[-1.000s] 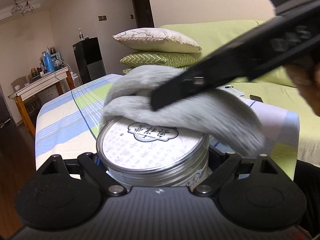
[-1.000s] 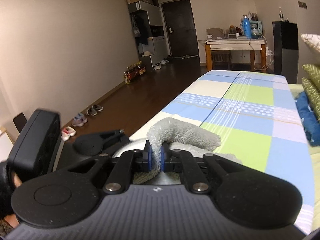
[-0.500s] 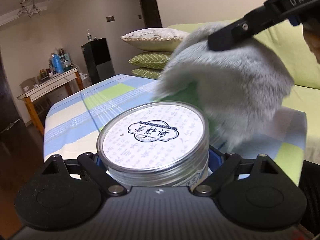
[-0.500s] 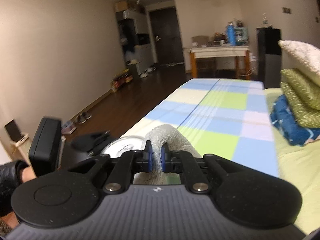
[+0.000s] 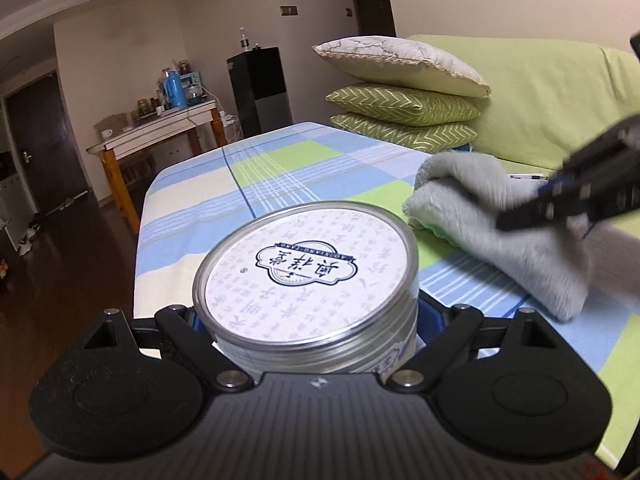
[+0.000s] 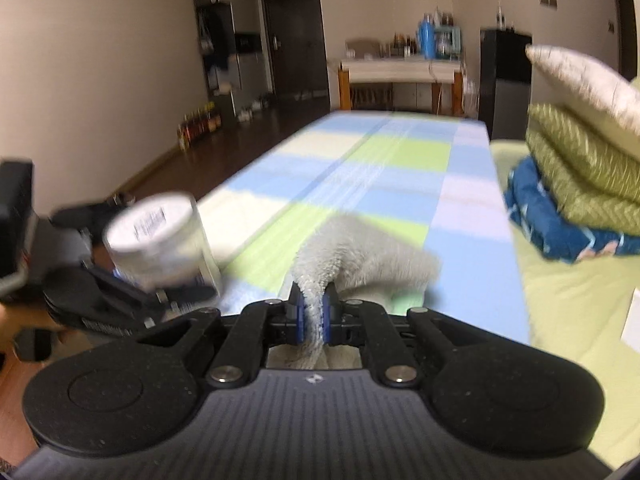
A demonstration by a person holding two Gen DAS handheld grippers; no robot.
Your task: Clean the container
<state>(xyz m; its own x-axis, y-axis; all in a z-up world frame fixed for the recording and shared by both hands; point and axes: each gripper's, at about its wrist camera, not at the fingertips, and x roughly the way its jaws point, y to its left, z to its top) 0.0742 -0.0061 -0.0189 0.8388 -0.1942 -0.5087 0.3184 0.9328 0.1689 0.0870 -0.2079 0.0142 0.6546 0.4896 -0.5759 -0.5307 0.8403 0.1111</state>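
Observation:
My left gripper [image 5: 306, 332] is shut on a round metal tin [image 5: 306, 276] with a white printed lid, held over the near end of the checked table. The tin also shows blurred at the left of the right wrist view [image 6: 160, 240]. My right gripper [image 6: 312, 312] is shut on a grey fluffy cloth [image 6: 360, 260]. In the left wrist view the cloth [image 5: 500, 224] lies on the tablecloth to the right of the tin, clear of the lid, with the right gripper [image 5: 560, 200] clamped on it.
A blue, green and white checked tablecloth [image 5: 280, 168] covers the long table. Stacked pillows [image 5: 400, 92] lie on a green sofa [image 5: 560, 92] to the right. A wooden side table [image 5: 160, 132] with bottles and a black cabinet [image 5: 260, 88] stand at the back.
The cloth was on the tin's lid a second ago. My right gripper lifted it off and carried it to the right, down onto the tablecloth. The tin stayed in my left gripper.

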